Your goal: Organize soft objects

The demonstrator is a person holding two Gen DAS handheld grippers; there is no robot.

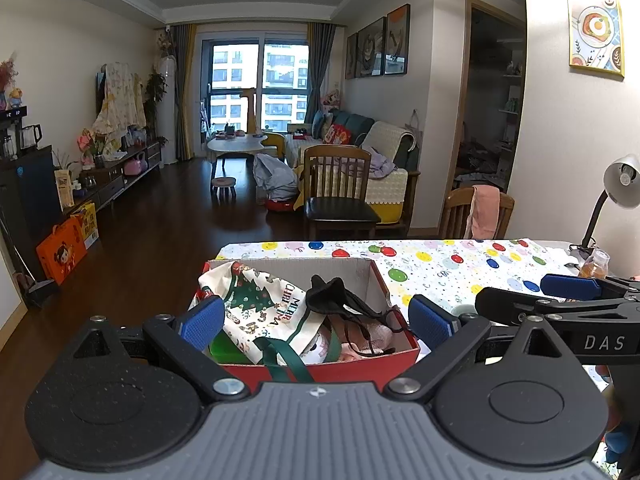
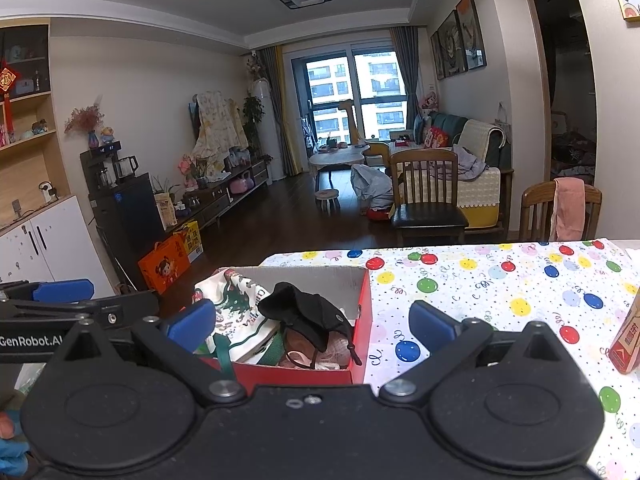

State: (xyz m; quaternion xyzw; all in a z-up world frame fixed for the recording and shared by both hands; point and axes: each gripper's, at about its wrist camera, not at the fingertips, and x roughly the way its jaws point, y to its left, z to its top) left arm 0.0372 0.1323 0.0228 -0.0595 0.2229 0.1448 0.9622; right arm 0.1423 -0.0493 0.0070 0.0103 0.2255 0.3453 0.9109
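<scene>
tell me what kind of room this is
Most likely a home's open living and dining room: a table in a balloon-print tablecloth stands up front, with wooden dining chairs, a sofa and a balcony window beyond.

Your way into the red box (image 1: 320, 370) at the table's (image 2: 480, 300) left edge is open from above, but a black mask (image 2: 308, 316) and a Christmas tote bag (image 1: 260, 308) are heaped inside. To the box's right the balloon-print cloth lies bare up to the far edge. Toward the right edge stand a red carton (image 2: 626, 340), a bottle (image 1: 596, 266) and a desk lamp (image 1: 616, 188).
</scene>
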